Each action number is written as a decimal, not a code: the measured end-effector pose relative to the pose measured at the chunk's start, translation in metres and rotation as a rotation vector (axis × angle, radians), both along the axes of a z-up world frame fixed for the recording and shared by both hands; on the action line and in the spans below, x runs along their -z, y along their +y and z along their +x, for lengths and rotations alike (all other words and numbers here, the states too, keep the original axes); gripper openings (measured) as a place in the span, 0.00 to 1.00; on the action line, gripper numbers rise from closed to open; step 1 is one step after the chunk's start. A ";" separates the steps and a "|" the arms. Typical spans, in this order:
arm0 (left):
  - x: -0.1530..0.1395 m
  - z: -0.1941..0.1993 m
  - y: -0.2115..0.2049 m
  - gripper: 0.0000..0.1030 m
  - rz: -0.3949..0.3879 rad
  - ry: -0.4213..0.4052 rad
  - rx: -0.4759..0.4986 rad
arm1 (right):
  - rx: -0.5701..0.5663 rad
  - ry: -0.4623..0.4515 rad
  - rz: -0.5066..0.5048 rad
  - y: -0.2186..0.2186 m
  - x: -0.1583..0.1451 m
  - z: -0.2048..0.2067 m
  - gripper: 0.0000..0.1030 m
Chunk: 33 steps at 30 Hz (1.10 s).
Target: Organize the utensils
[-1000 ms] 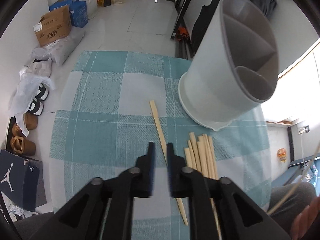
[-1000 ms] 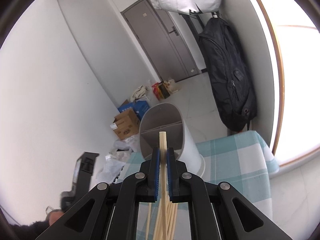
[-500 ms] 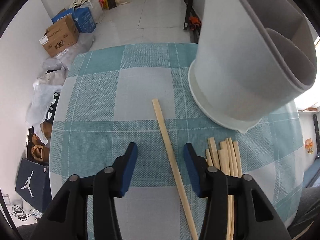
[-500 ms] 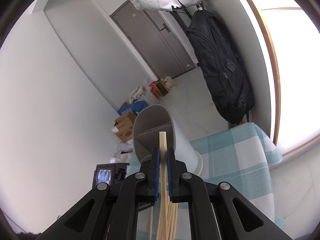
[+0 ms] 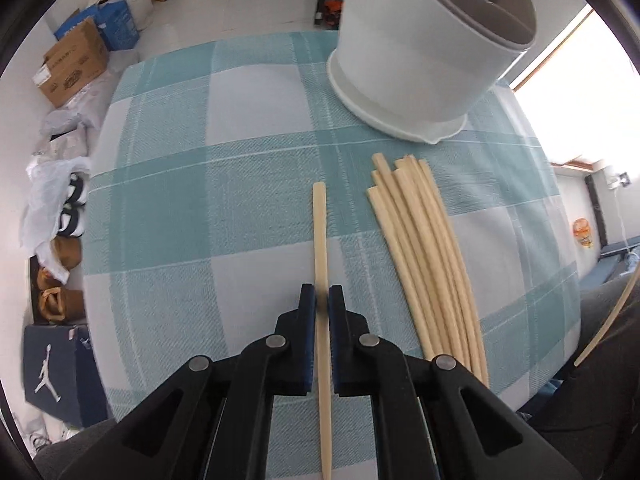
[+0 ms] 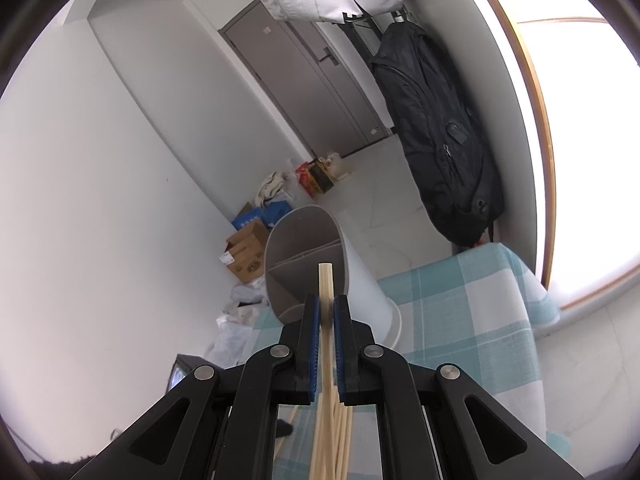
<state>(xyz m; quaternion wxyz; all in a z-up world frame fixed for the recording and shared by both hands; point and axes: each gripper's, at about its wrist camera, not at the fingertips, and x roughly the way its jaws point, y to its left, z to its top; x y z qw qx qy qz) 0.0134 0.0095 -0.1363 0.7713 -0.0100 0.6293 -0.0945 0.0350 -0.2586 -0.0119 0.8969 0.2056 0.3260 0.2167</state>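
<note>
A lone pale chopstick (image 5: 320, 220) lies on the teal-checked tablecloth (image 5: 200, 200). My left gripper (image 5: 321, 292) points steeply down and is shut on that chopstick near its middle. To its right rests a bundle of several chopsticks (image 5: 420, 240). The white utensil holder (image 5: 420, 52), with grey divided compartments, stands at the far right of the table. My right gripper (image 6: 327, 300) hangs in the air, shut on a chopstick (image 6: 325, 276) whose tip points at the holder's (image 6: 360, 280) open mouth. The bundle (image 6: 340, 432) shows below its fingers.
The floor to the left holds cardboard boxes (image 5: 74, 64), bags and a dark shoebox (image 5: 52, 368). A black backpack (image 6: 436, 128) hangs by the window behind the table. The table's edges (image 6: 536, 300) drop off close to the holder.
The left gripper's jaws spread wide, moved to straddle the lone chopstick, then closed on it. The right gripper kept its chopstick and stayed nearly still.
</note>
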 end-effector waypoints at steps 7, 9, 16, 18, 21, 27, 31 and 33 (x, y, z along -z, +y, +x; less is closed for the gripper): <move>-0.008 0.021 -0.006 0.50 0.013 -0.086 -0.052 | 0.000 -0.001 -0.020 0.004 0.001 0.000 0.06; -0.004 0.024 -0.012 0.50 0.055 -0.098 -0.038 | 0.007 0.003 -0.018 0.002 0.002 0.000 0.06; 0.008 0.024 -0.020 0.33 0.103 -0.101 0.009 | 0.020 0.001 -0.011 -0.002 0.001 -0.001 0.06; 0.007 0.022 -0.019 0.07 0.098 -0.100 0.031 | 0.017 0.001 -0.014 -0.001 0.001 0.000 0.06; 0.006 0.025 -0.024 0.03 0.078 -0.098 0.047 | 0.017 -0.005 -0.020 0.001 0.001 -0.001 0.06; -0.030 0.015 -0.013 0.03 -0.002 -0.228 -0.023 | 0.020 -0.027 -0.033 0.003 0.000 -0.002 0.06; -0.071 -0.001 -0.009 0.03 -0.043 -0.343 -0.041 | 0.007 -0.050 -0.037 0.008 -0.002 -0.002 0.06; -0.084 -0.003 -0.010 0.03 -0.064 -0.371 -0.045 | -0.010 -0.058 -0.035 0.011 -0.004 -0.003 0.06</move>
